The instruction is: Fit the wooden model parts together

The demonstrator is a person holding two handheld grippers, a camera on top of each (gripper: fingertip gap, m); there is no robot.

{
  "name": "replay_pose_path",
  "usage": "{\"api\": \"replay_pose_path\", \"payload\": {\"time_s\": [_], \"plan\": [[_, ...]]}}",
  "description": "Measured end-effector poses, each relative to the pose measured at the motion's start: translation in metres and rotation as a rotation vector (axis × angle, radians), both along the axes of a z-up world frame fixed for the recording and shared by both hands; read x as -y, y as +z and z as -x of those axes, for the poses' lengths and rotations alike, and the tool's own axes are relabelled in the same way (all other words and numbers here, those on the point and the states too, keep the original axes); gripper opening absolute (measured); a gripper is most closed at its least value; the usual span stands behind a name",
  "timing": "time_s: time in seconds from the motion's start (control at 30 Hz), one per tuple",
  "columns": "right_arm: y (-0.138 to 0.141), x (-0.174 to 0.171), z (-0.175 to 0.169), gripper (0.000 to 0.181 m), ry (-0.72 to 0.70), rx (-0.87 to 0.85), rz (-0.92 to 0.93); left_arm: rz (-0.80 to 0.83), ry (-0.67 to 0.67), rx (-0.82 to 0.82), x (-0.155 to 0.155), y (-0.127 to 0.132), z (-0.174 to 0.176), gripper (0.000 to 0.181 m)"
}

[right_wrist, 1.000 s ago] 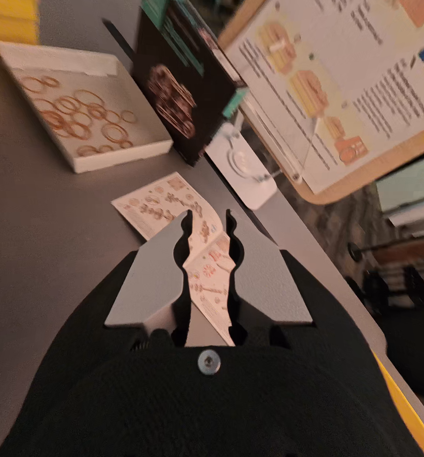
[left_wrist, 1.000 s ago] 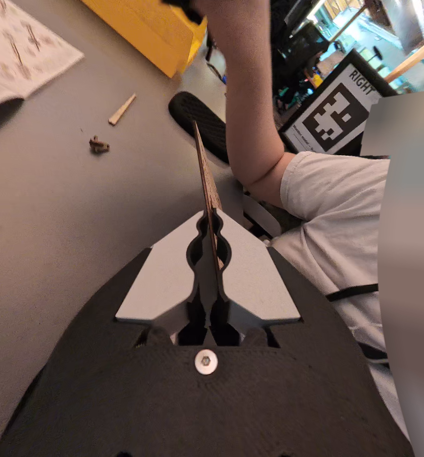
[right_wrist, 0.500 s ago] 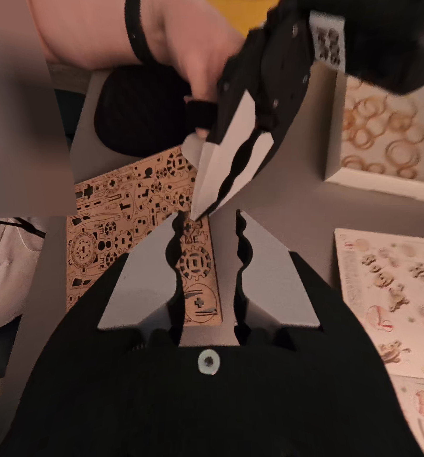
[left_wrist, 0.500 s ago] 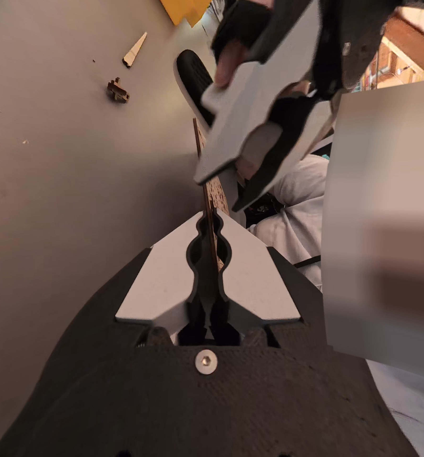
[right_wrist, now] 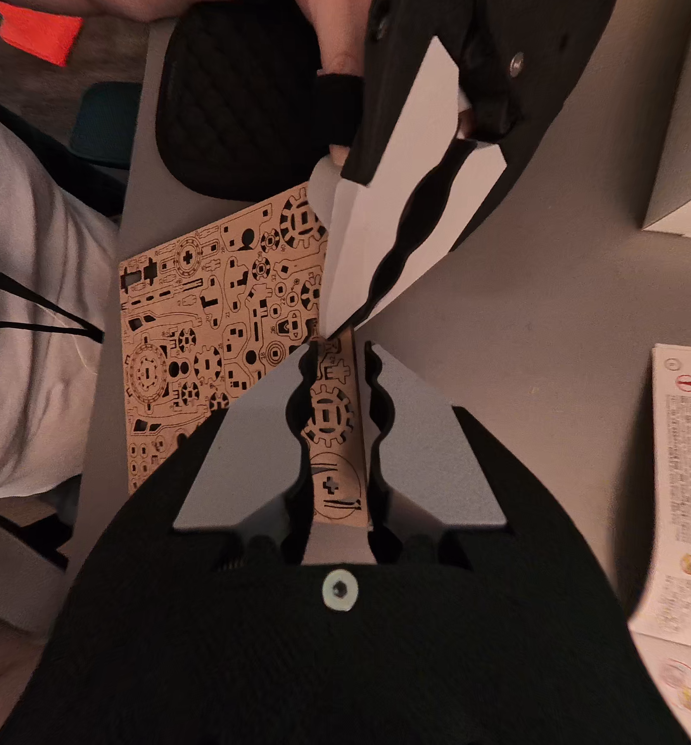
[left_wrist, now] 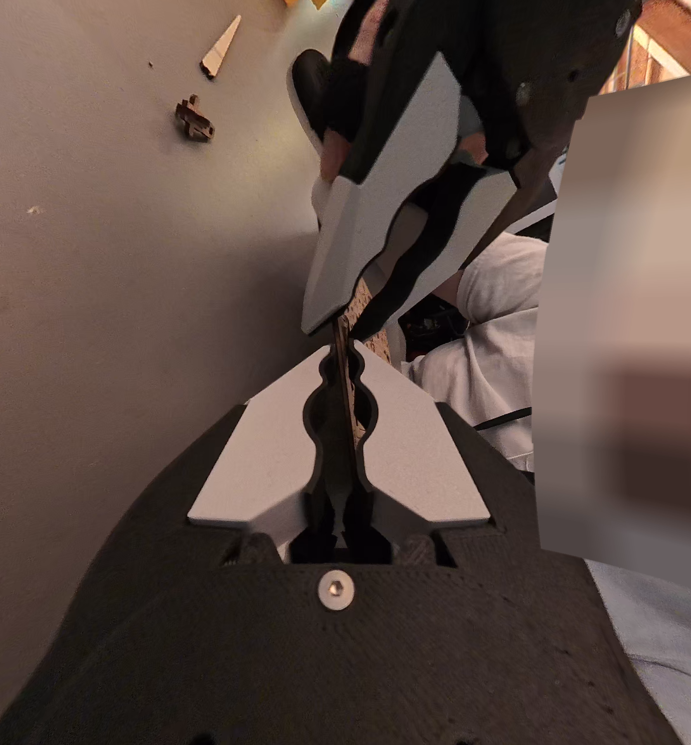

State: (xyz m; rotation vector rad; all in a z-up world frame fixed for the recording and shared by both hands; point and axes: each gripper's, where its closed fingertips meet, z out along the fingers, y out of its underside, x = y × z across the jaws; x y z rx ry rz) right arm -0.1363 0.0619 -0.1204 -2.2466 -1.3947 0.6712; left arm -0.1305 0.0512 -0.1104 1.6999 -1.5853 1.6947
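Grey matte table (left_wrist: 94,322) under dim warm light, that's the whole stage. On it in the left wrist view there's a pale wooden wedge (left_wrist: 220,47) near the far edge and a little dark wooden cross-shaped piece (left_wrist: 194,120) just beside it, well apart from the grippers. A black quilted pad (right_wrist: 235,109) sits at the table edge closest to the person, who's in a white shirt (right_wrist: 25,322).

The left gripper (left_wrist: 342,352) has its fingers clamped on the wooden parts sheet (right_wrist: 215,322), holding it edge-on so in its own camera you only get a thin dark line running up between the tips. From the right wrist view the same sheet shows flat-on: tan laser-cut board full of gears, slots and small outlines, held up over the table edge by the pad, with the left gripper's grey fingers (right_wrist: 348,262) pinching its right-hand edge.

The right gripper (right_wrist: 340,346) has its fingers apart, sitting either side of the sheet's edge strip, where a cut-out gear (right_wrist: 327,415) shows in the gap. The two grippers' tips are nearly nose to nose. Can't tell whether the right tips actually touch the wood; a gap shows on the right side.

Off toward the right edge of the table there's a printed instruction leaflet (right_wrist: 682,483) and the corner of a white box (right_wrist: 682,193).
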Motion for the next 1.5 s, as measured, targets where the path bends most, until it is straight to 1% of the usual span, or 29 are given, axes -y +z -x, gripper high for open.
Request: {"api": "replay_pose_path", "payload": {"time_s": [0.1,0.13,0.23,0.3,0.4,0.5,0.57,0.67,0.8,0.93,1.0,1.1,1.2,1.27,1.37,1.43,1.5], "plan": [[-0.002,0.006,0.002,0.022,-0.002,-0.055,0.091,-0.032,-0.024,0.012,0.004,-0.001,0.002,0.003],[-0.001,0.008,0.003,0.017,0.010,-0.078,0.113,-0.033,-0.026,0.014,0.005,0.000,0.002,0.003],[0.001,0.008,0.003,0.017,0.011,-0.130,0.147,-0.019,-0.023,0.020,0.004,0.001,0.001,0.002],[0.001,0.011,0.005,0.027,0.010,-0.159,0.204,-0.036,-0.009,0.028,0.002,0.001,0.000,0.003],[-0.004,0.012,0.006,0.024,0.023,-0.129,0.226,-0.065,-0.007,0.039,0.001,0.001,0.000,0.003],[0.002,0.012,0.008,0.023,0.034,-0.154,0.216,-0.027,-0.017,0.059,0.002,0.006,0.001,0.002],[0.005,0.011,0.007,0.023,0.020,-0.172,0.225,-0.033,-0.008,0.074,0.000,0.008,0.000,0.003],[0.002,0.014,0.007,0.023,0.019,-0.172,0.278,-0.083,-0.017,0.076,0.002,0.005,0.000,0.003],[-0.002,0.021,0.007,0.025,0.043,-0.151,0.325,-0.105,-0.037,0.058,0.006,0.000,0.001,0.004],[0.001,0.019,0.007,0.022,0.039,-0.149,0.316,-0.116,-0.038,0.074,0.006,0.002,0.002,0.004],[0.001,0.015,0.008,0.017,0.019,-0.163,0.313,-0.120,-0.038,0.079,0.006,0.003,0.002,0.004],[-0.002,0.016,0.008,0.016,0.002,-0.166,0.362,-0.138,-0.041,0.070,0.006,0.000,0.002,0.004],[-0.003,0.016,0.007,0.015,0.007,-0.152,0.353,-0.145,-0.038,0.066,0.006,-0.001,0.001,0.004],[0.001,0.014,0.006,0.015,0.007,-0.155,0.317,-0.107,-0.019,0.071,0.004,0.003,0.001,0.005],[0.006,0.009,0.003,0.015,-0.015,-0.166,0.275,0.005,-0.023,0.043,0.005,0.008,0.006,0.011],[0.008,0.006,0.002,0.014,-0.025,-0.178,0.261,0.018,-0.024,0.033,0.005,0.006,0.006,0.004],[0.008,0.006,0.003,0.015,-0.021,-0.175,0.249,0.000,-0.023,0.038,0.005,0.006,0.006,0.004]]}}
